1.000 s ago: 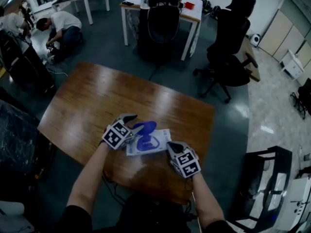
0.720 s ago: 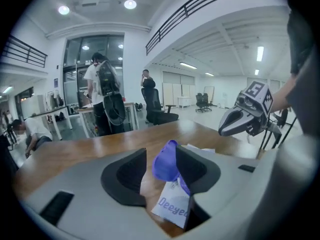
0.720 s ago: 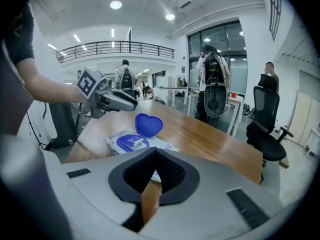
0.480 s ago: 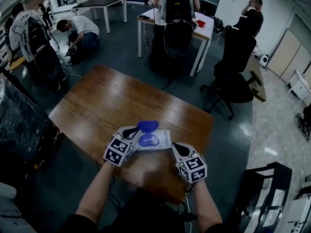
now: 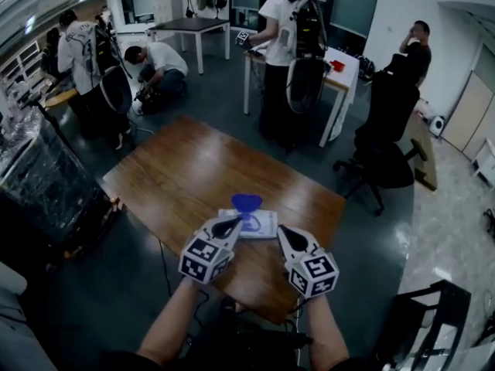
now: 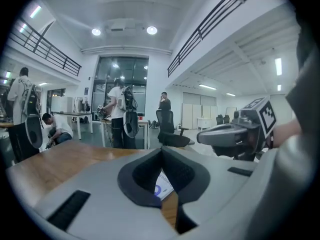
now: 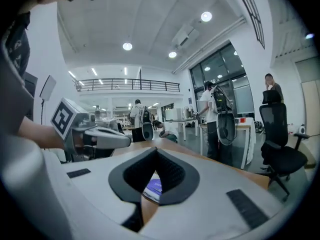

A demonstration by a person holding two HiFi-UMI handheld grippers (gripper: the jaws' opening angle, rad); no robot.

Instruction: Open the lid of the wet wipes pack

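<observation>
The white wet wipes pack (image 5: 259, 224) lies flat on the wooden table (image 5: 186, 172). Its blue lid (image 5: 247, 202) stands flipped up at the far edge. My left gripper (image 5: 232, 224) hovers just near and left of the pack, shut and empty. My right gripper (image 5: 283, 230) hovers near and right of the pack, also shut on nothing. Both point nearly level, above the table. In the left gripper view a bit of the pack (image 6: 163, 186) shows through the gap behind the closed jaws. The right gripper view shows the pack (image 7: 152, 188) the same way.
Beyond the table stand a person with a backpack (image 5: 290, 45), a white desk (image 5: 340, 72) and a black office chair (image 5: 387, 153). Left of the table are more people (image 5: 85, 60) and a wrapped black rack (image 5: 46, 184). The table's near edge (image 5: 255, 308) is close below my grippers.
Both grippers rose and drew back from the pack toward me. The left gripper's jaws came away from the blue lid and closed. The lid stays flipped up.
</observation>
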